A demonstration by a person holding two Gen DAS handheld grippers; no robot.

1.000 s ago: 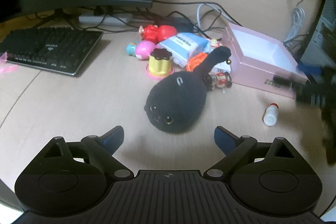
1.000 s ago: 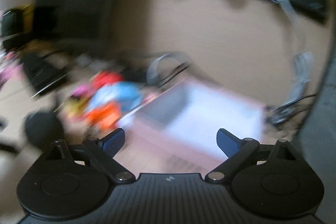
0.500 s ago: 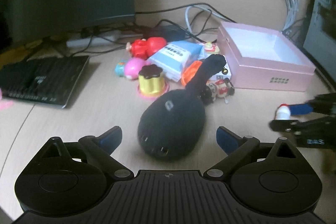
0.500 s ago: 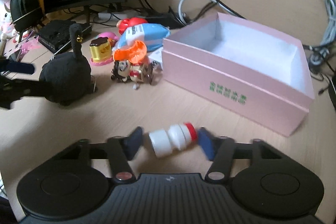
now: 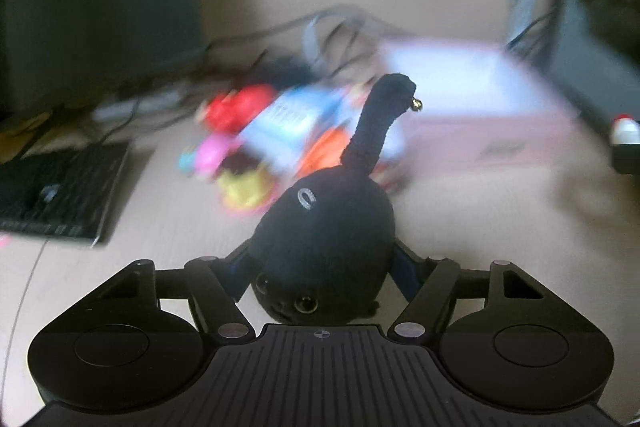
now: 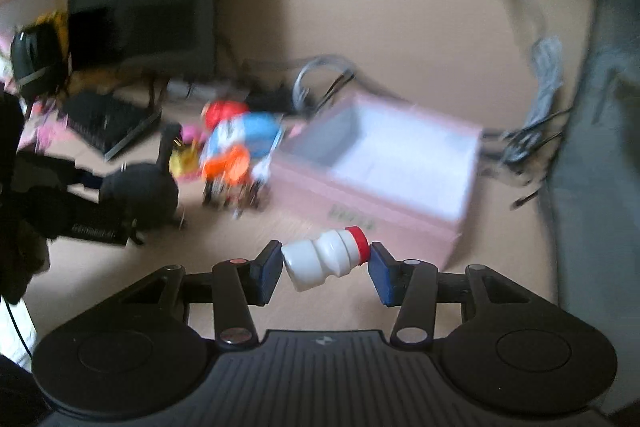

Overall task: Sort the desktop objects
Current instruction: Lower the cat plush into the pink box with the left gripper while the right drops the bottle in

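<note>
Closing our left gripper (image 5: 322, 267) on the black plush cat (image 5: 326, 247): body sits between the jaws, both pads against its sides, tail up toward the pink box (image 5: 480, 131). Our right gripper (image 6: 326, 269) holds the small white bottle with red cap (image 6: 326, 257) end to end, in front of the pink box's near wall. Toy pile left of the box is blurred.
</note>
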